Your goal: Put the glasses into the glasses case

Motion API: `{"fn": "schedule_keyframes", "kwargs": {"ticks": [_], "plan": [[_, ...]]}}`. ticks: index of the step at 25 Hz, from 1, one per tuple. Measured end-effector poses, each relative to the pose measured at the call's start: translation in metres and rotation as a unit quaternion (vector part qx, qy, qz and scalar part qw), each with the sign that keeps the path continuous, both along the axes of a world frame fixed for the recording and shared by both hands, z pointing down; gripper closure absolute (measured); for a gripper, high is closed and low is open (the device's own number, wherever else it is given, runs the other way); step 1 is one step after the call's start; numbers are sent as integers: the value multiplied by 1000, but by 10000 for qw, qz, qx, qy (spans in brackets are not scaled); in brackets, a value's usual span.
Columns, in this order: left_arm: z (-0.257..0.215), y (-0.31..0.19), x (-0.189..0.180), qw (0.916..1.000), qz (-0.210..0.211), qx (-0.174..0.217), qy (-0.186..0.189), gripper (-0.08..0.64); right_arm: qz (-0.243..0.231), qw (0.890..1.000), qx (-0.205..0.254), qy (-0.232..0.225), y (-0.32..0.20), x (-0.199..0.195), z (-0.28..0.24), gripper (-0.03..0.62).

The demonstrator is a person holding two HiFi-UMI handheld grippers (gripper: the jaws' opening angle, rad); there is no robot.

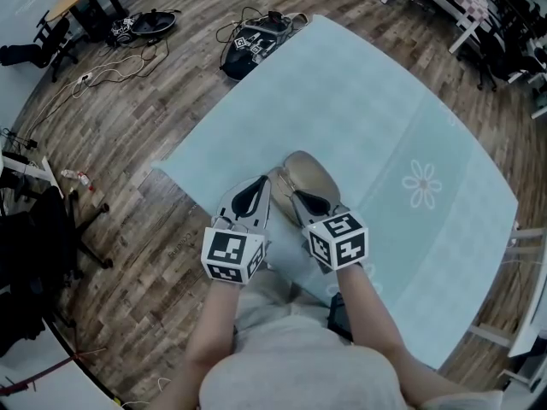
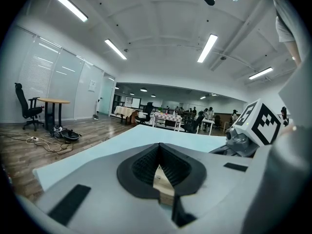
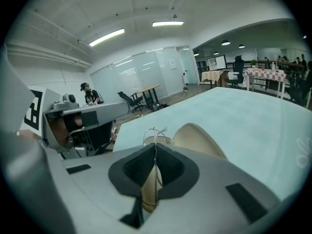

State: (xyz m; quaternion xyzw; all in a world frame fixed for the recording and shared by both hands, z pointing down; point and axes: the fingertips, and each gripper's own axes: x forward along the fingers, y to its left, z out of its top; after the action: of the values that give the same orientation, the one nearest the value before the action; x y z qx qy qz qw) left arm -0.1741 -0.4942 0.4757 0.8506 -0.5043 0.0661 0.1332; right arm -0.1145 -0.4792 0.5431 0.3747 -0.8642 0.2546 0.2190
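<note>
Teal cloth [image 1: 410, 101] is covering the table from centre to right of the head view. Wood floor [image 1: 128, 143] is showing around it, with cables [image 1: 94, 75] trailing at upper left and a black bag [image 1: 255, 45] lying by the cloth's top corner.

I'm seeing the left gripper [image 1: 255, 190] at lower centre-left of the head view, with its marker cube [image 1: 232, 256] nearest the camera. In the left gripper view its pads are pressing together at the tips. A tan strip is sitting between them lower down, which I'm reading as the edge of the glasses case [image 1: 308, 176], pinched.

That case is lying open on the cloth at the centre of the head view, right at both grippers' tips.

The right gripper [image 1: 305, 199] is working just right of the left one, its own cube [image 1: 339, 240] trailing behind. Its jaws are clamping shut on the thin wire-frame glasses [image 3: 154, 130]. The wire rim is poking up above the pads at the centre of the right gripper view, over the tan open shell, with the lid curving up just to the right. I'm not able to tell whether the glasses are touching the case.

A white flower print [image 1: 422, 184] is showing on the cloth further right, well apart from the case.
</note>
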Motion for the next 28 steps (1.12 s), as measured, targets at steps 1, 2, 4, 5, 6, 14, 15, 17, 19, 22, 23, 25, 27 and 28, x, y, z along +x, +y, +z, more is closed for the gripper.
{"fn": "schedule_keyframes", "kwargs": {"ticks": [1,2,4,5,6,14,15,17,19,22,23,25,27,28], "plan": [[1,-2,0,10000,6,-18,-2,551,-21,10000,-42,20,-1,-1,4,577],[3,-3,0,10000,13,-39,-5,551,-38,10000,-82,37,-2,-2,7,577],[6,-5,-2,10000,20,-81,-4,551,-68,9998,-152,70,-2,-4,13,577],[7,-6,-3,10000,19,-97,-2,551,-91,9998,-181,86,-2,-6,15,577],[8,-7,-4,9999,14,-110,0,551,-122,9997,-209,101,-3,-7,17,577],[15,-11,-10,9998,-58,-189,34,551,-231,9986,-431,193,0,-11,31,577],[16,-10,-11,9998,-73,-196,42,551,-240,9986,-438,171,0,-12,31,576],[18,-10,-13,9997,-107,-208,61,551,-278,9985,-452,119,1,-13,32,566],[18,-10,-14,9997,-134,-210,84,551,-310,9984,-464,74,1,-14,31,496],[17,-10,-15,9996,-152,-195,112,551,-281,9987,-436,-6,0,-15,27,443],[17,-9,-16,9996,-159,-193,122,551,-265,9988,-418,-29,0,-16,26,423],[17,-7,-17,9996,-160,-198,146,551,-251,9990,-376,-64,1,-17,22,401],[16,-4,-16,9996,-136,-197,165,551,-232,9991,-337,-99,3,-16,17,390],[15,-3,-15,9996,-118,-191,174,551,-214,9992,-318,-118,4,-16,15,388]]}}
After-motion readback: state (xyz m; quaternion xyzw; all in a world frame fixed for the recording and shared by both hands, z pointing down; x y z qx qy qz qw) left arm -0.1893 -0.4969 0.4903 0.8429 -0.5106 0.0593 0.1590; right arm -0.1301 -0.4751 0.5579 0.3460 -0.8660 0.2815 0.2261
